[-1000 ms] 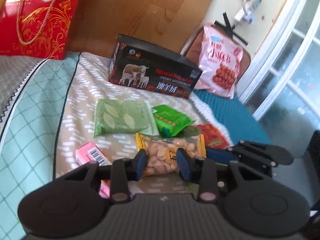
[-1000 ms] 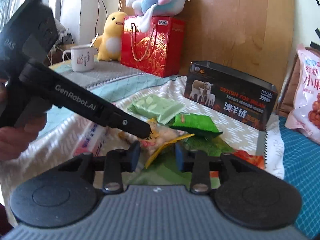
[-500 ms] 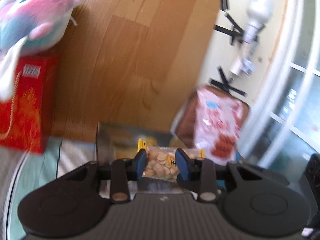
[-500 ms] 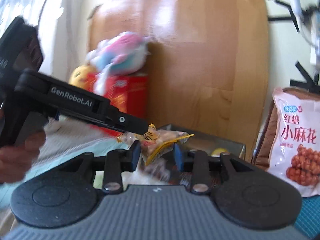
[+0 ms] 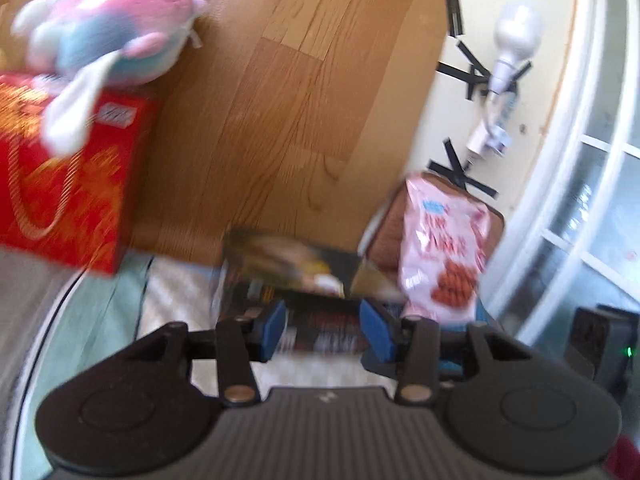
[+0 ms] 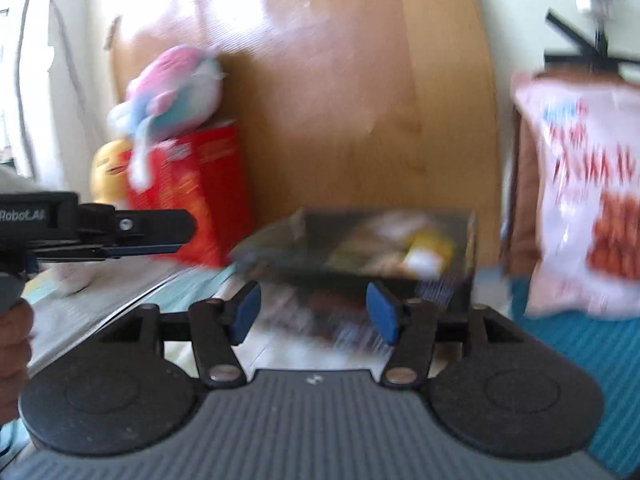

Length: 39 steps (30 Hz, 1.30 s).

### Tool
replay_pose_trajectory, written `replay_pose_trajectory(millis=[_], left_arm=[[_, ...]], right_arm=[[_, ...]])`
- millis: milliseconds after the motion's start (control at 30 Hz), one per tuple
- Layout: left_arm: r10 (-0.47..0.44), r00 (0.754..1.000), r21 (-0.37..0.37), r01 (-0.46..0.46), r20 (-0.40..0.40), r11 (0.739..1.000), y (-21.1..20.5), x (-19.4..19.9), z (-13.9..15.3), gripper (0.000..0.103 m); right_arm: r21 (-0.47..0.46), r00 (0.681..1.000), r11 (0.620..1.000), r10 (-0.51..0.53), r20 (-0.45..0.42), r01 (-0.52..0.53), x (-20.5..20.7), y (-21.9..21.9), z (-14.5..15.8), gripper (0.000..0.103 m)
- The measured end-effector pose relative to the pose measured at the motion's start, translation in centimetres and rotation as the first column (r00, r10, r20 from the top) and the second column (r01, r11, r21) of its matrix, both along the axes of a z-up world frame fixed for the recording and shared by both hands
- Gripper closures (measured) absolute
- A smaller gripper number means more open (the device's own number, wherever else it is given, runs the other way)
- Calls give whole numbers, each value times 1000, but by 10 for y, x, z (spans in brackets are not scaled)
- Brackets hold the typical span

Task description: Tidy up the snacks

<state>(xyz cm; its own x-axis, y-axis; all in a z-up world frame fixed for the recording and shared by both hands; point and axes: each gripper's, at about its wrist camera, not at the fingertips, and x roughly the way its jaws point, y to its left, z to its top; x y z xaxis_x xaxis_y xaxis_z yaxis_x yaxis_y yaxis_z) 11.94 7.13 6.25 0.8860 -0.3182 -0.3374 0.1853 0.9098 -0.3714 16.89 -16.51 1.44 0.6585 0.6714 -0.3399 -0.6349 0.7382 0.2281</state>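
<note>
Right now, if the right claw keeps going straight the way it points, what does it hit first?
Most likely the dark box lying open just ahead of the right claw. The view is blurred, so depth is uncertain; the wooden board stands behind it.

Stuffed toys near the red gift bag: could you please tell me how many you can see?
2: a pink-and-blue plush atop the red gift bag; a yellow plush at its left side. Others may be hidden.

We observed a wooden headboard [image 5: 288, 92] at 12 o'clock and a sunlit white-framed window [image 5: 600, 184] at 3 o'clock.
</note>
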Motion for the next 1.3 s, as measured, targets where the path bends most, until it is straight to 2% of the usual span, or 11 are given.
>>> replay_pose_trajectory(millis=[200,333,433,500,600,700,800,933,1067,1133,1300], left_arm=[[55,998,74,-54,-13,996,14,-83,-26,58],[89,994,8,-88,-65,996,33,-105,-46,57],[133,986,-54,-138,-96,989,49,-111,-57,57],[147,985,-85,-156,-95,984,55,-112,-59,57],[161,982,-61,-167,-103,984,53,-110,-60,57],[151,984,-7,-152,-93,988,42,-109,-58,54],[143,986,19,-142,-86,990,36,-108,-58,53],[148,984,3,-149,-98,989,39,-106,-60,53],[156,981,-4,-158,-115,987,41,-104,-61,52],[158,980,0,-159,-118,987,41,-104,-61,50],[164,980,7,-164,-112,986,40,-104,-62,48]], right_arm=[[-39,973,973,230,0,-230,-78,9,-11,35],[-109,925,920,380,10,-377,-110,31,-13,31],[-172,903,889,429,-14,-425,-120,50,-19,31],[-249,904,874,426,-15,-416,-127,65,-25,33],[-314,909,865,417,16,-392,-132,75,-28,64],[-346,928,878,369,49,-331,-130,68,-27,76],[-361,959,905,270,79,-225,-119,53,-30,73],[-272,985,952,164,56,-143,-108,30,-32,69],[-207,988,968,150,29,-141,-107,24,-32,62],[-200,986,967,164,14,-158,-106,26,-32,57],[-195,984,966,177,5,-173,-111,27,-30,53]])
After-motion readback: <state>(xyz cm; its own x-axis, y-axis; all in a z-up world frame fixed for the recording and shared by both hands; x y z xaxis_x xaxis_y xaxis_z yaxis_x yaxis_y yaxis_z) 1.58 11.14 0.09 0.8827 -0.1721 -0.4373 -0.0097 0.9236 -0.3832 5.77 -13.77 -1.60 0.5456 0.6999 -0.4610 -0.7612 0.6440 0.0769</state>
